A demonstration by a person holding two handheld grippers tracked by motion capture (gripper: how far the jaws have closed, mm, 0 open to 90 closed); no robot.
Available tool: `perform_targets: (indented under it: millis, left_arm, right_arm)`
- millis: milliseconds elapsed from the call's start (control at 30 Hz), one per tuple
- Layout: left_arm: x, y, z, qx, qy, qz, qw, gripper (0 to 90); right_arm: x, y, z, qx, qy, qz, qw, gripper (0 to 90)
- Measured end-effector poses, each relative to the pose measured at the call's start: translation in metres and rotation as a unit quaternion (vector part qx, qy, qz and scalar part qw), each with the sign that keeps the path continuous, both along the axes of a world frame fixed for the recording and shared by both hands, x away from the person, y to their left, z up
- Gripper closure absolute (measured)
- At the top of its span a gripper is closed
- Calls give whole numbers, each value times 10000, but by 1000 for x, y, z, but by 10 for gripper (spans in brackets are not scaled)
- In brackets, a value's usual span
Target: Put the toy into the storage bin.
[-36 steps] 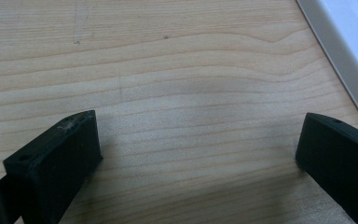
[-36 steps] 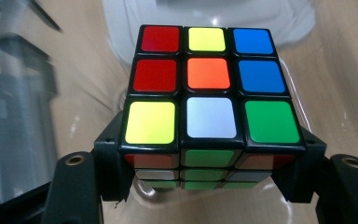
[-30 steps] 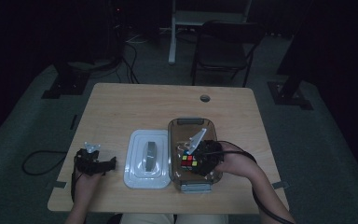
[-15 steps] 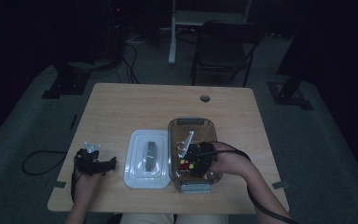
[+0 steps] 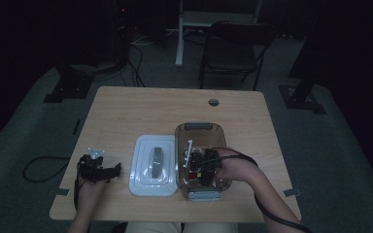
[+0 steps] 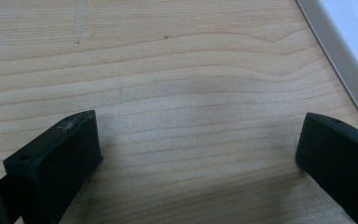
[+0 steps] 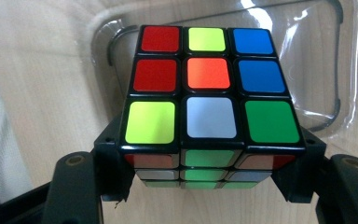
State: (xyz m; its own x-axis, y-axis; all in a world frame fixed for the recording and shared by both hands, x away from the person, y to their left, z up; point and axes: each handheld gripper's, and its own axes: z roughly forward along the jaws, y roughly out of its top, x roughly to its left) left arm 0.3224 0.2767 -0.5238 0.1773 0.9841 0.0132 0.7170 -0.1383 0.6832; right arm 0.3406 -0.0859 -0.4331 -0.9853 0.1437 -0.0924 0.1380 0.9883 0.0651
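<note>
Squarely pinched by right hand-held gripper [image 7: 209, 186] — glossy puzzle cube [image 7: 209, 126], clear plastic box [image 7: 317, 60], left hand-held gripper [image 6: 196, 158] spread.

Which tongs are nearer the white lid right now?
Left. The left tongs rest open on the table just beside the white lid, apart from it. The right tongs are beyond its far edge, in the clear container, shut on the puzzle cube.
</note>
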Motion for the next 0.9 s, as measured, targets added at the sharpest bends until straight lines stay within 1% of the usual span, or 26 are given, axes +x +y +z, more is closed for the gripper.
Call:
perform_targets:
  millis: [67,100,133,167,267,333,367,400,500,567,600,833,900]
  left_arm:
    - [0,0,0,-1,-2,1,10000,5]
    - [0,0,0,1,0,-1,10000,5]
    - [0,0,0,0,0,0,10000,5]
    - [0,0,0,0,0,1,10000,6]
    - [0,0,0,-1,-2,2,10000,5]
    - [0,0,0,0,-1,1,10000,5]
    - [0,0,0,0,1,0,10000,5]
    - [0,0,0,0,-1,1,10000,6]
    - [0,0,0,-1,-1,1,10000,5]
    - [0,0,0,1,1,0,10000,6]
    - [0,0,0,1,1,0,10000,6]
    - [0,0,0,-2,0,1,10000,5]
    - [0,0,0,-1,9,-3,10000,5]
  right_arm:
    - [-1,3,-1,-112,-15,27,9999,339]
    - [-1,4,-2,-150,-10,84,9999,339]
    - [-1,5,-3,-143,-10,100,9998,339]
    - [-1,6,-4,-183,14,99,9998,339]
    - [-1,9,-6,-301,-18,132,9995,338]
    - [-1,10,-6,-286,10,135,9995,338]
    - [-1,10,-7,-233,46,171,9996,338]
    - [-2,11,-7,-143,162,200,9996,337]
    - [-2,12,-8,-183,186,199,9995,336]
    - [-2,12,-8,-162,187,186,9995,334]
    - [0,11,-5,-46,232,142,9996,327]
    - [1,6,5,311,194,-57,9993,285]
    - [1,3,8,424,137,-122,9989,270]
